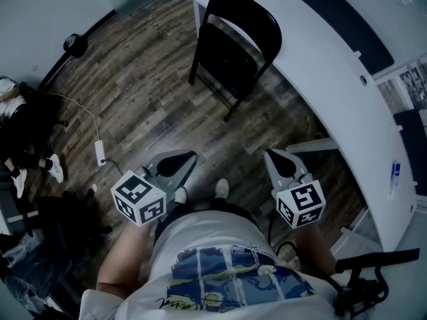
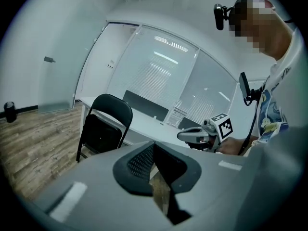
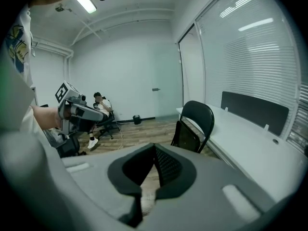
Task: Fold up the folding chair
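Folding chair (image 1: pixel 233 45) stood unfolded near the far edge of the wooden floor (image 1: pixel 133 99), just beside the white desk (image 1: pixel 320 79). Left gripper (image 1: pixel 185 160) and right gripper (image 1: pixel 275 155) were each closed tight on nothing, well short of the chair. Likely hazards: the backrest catching the desk edge during folding, or the legs skidding across the floor.
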A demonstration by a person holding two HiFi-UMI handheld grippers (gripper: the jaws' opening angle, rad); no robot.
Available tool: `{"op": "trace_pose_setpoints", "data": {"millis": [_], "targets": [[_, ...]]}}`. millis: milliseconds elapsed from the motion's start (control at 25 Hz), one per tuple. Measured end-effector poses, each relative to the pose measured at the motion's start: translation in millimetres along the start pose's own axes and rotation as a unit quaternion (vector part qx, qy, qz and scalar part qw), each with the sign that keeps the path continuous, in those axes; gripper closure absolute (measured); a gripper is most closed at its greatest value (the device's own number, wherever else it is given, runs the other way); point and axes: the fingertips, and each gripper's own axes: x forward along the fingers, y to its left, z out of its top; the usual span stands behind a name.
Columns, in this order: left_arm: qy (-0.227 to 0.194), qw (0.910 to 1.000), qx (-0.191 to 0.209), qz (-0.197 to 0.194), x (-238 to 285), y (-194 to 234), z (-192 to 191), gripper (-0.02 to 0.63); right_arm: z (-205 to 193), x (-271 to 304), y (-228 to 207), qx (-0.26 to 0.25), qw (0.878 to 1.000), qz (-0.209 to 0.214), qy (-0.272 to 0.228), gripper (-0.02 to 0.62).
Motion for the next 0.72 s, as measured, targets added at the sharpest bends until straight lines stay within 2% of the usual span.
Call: {"op": "trace_pose_setpoints", "data": {"millis": [280, 520, 720], "targets": [[-0.001, 0.9994, 0.010, -0.033, -42, -2, -2, 0.604, 8, 1, 53, -0.001, 1.000, -0.013, -0.006, 0.592], [0.001, 0.9988, 0.017, -0.045, -112, 15, -26, 0.604, 18, 3, 129, -0.007, 0.999, -0.031, -0.017, 0.592], [0.009, 0.9983, 0.025, -0.053, -127, 24, -27, 0.604, 22, 4, 146, -0.004, 0.999, -0.045, -0.017, 0.592]]}}
